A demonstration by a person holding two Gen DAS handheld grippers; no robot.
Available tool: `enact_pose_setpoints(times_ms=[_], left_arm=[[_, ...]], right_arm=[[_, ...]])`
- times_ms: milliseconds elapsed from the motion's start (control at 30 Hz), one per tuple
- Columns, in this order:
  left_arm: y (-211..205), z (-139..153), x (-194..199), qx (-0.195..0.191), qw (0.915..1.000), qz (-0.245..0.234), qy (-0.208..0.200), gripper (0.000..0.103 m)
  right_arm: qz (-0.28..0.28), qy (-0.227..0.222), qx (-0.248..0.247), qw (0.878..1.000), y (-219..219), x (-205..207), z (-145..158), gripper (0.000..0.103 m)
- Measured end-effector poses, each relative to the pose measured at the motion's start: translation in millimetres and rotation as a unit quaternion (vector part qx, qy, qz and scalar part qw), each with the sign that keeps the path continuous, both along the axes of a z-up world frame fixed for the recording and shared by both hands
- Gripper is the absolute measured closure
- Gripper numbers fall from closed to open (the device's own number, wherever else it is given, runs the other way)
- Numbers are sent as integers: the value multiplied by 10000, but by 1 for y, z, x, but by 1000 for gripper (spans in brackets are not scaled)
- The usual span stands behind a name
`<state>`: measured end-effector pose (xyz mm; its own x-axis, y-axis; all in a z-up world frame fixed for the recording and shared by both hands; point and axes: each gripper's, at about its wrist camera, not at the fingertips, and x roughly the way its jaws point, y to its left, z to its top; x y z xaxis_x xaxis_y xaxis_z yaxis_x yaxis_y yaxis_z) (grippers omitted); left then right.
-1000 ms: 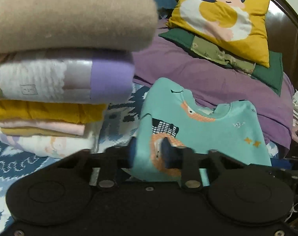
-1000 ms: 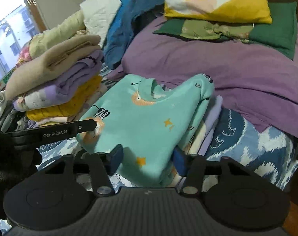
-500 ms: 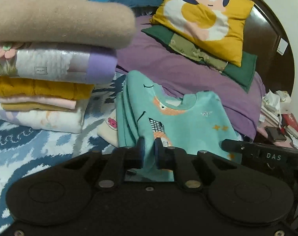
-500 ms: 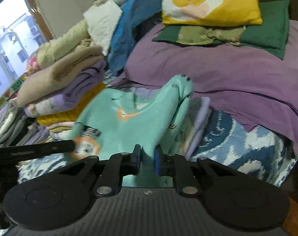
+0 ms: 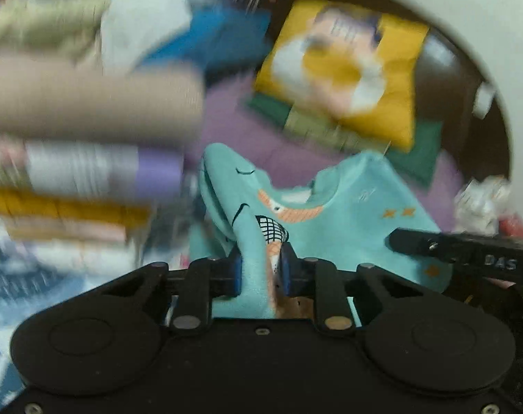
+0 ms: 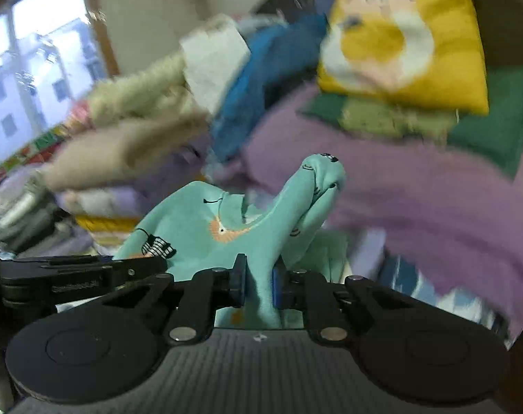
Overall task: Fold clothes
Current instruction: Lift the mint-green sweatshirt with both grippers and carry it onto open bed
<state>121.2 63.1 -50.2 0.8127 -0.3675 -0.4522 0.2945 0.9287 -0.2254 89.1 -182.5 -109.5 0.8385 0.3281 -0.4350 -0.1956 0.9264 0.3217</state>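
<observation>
A teal child's sweatshirt (image 5: 347, 220) with orange and black prints hangs between both grippers above the bed. My left gripper (image 5: 260, 272) is shut on its near left edge. My right gripper (image 6: 259, 284) is shut on its near right edge, and the sweatshirt (image 6: 206, 220) drapes forward from it in folds. The right gripper also shows at the right of the left wrist view (image 5: 468, 252), and the left gripper at the left of the right wrist view (image 6: 78, 272). Both views are blurred by motion.
A stack of folded clothes (image 5: 85, 158) stands at the left, with a tan one on top. A purple blanket (image 6: 434, 193) covers the bed behind. A yellow cushion (image 5: 347, 69) and a green pillow (image 6: 485, 127) lie at the headboard. Blue patterned bedding (image 5: 16, 276) lies below.
Both grippers have lifted the teal sweatshirt off the bed and raised it. Half a second ago both were shut on its edge, and a second ago both were open.
</observation>
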Motion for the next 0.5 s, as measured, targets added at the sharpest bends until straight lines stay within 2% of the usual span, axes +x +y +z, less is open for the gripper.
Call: enact_pose_setpoints(times_ms=[33,100,200,267,367,500], left_arm=[[6,16,-12,-236,9995,6,-228,84],[29,37,-45,-1212,9903,-29,-672,84],[42,63,-93,-1670,9796,228,-1099,84],[44,80,-124,-1653,9757,416,-1377,84],[48,99,-169,-1389,9772,709,-1442,84],[60,120,-223,-896,9807,1139,-1312,83]], right_arm=[[38,-152,108,9998,-5,-7,13,88],[203,-492,374,9979,-14,-23,39,88],[454,-1001,774,9909,-27,-47,79,88],[660,-1311,910,9850,-28,-63,105,88],[1082,-1611,849,9773,-14,-85,135,88],[1767,-1498,974,9679,17,-108,141,88]])
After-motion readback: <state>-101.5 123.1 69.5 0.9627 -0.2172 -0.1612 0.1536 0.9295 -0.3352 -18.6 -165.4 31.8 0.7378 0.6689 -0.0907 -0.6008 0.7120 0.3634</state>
